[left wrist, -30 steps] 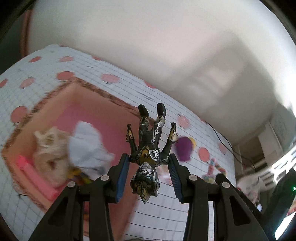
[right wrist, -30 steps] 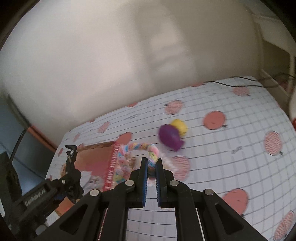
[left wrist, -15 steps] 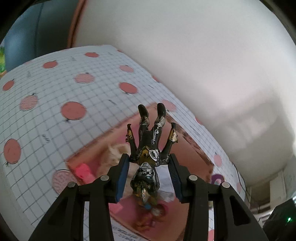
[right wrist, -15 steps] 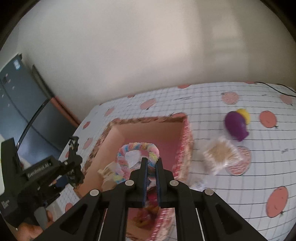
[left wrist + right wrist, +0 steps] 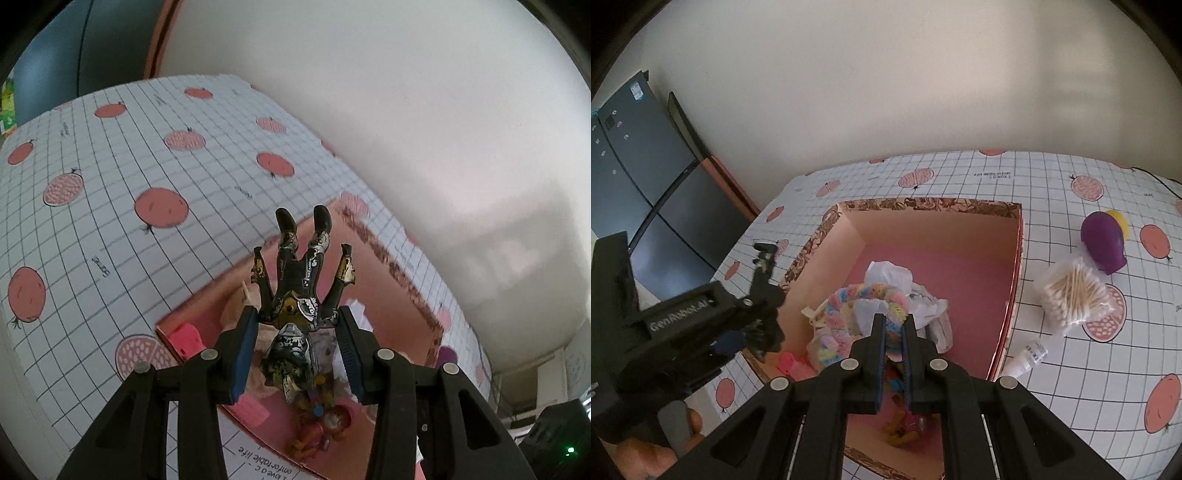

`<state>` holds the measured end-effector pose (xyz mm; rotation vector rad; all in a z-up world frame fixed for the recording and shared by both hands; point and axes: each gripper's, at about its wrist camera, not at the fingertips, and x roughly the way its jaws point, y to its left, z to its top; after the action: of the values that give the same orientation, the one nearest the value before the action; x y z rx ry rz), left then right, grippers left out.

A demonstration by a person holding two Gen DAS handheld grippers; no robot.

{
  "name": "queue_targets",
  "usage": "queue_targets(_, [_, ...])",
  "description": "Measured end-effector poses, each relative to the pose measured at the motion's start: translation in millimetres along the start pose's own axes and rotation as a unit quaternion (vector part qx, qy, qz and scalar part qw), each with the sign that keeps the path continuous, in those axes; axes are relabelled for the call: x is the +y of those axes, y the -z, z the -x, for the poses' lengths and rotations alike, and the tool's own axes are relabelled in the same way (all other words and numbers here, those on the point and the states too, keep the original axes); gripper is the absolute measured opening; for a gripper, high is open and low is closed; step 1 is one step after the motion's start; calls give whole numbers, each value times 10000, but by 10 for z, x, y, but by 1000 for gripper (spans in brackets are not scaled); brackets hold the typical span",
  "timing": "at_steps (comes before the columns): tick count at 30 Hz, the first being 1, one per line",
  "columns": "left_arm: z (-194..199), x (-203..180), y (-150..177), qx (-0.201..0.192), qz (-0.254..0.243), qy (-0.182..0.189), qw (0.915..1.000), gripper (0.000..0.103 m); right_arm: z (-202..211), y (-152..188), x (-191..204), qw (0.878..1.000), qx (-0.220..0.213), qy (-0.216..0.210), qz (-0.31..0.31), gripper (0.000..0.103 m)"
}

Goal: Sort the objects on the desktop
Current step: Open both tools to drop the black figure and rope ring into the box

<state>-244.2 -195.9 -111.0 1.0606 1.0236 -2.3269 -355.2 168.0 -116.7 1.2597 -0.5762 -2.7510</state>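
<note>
Above the left part of the pink box [image 5: 391, 266], my left gripper [image 5: 297, 315] is shut on a black, gold and silver action figure [image 5: 299, 280]. The figure hangs head toward the camera, feet pointing away. My right gripper [image 5: 894, 323] is shut on a pastel rope ring [image 5: 849, 295], held over the middle of the same box [image 5: 923, 205], which has a brown patterned rim. The left gripper's body and the figure's legs [image 5: 764, 254] show at the left of the right wrist view, by the box's left wall.
Inside the box lie crumpled white tissue [image 5: 890, 275], a pink piece [image 5: 786, 362] and an orange toy [image 5: 905, 428]. Right of the box on the checked tablecloth [image 5: 1071, 387] are a bag of cotton swabs [image 5: 1075, 295], a purple-and-yellow toy [image 5: 1104, 243] and a small white tube [image 5: 1030, 354]. A dark fridge [image 5: 635, 184] stands left.
Both grippers have swung left, from over the open tablecloth near the purple toy to above the box. Each kept its hold, the figure and the rope ring unchanged between the pads.
</note>
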Motion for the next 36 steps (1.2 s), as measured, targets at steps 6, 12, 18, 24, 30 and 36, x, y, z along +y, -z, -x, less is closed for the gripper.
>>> queue_targets(6, [-156,-39,81,375,-91,-137,9992,45,-43,11,-32,9999,125,33,-35,8])
queue_targets(12, [-199,-73,122,505,-134,-246,9983,45,-50,9,-39,9998,164,36,-44,9])
queue_targets(18, [-231,-100,140,563,-167,-315,9978,45,-46,15,-48,9998,192,24,-61,11])
queue_targets(24, [-227,-107,141,576,-185,-407,9973,45,-36,14,-79,9998,189,31,-113,12])
queue_targets(30, [-268,-105,146,651,-203,-564,9961,48,-55,28,-68,9996,234,122,-34,33])
queue_targets(36, [-254,-118,145,617,-206,-562,9963,54,-39,19,-45,9997,180,173,35,33])
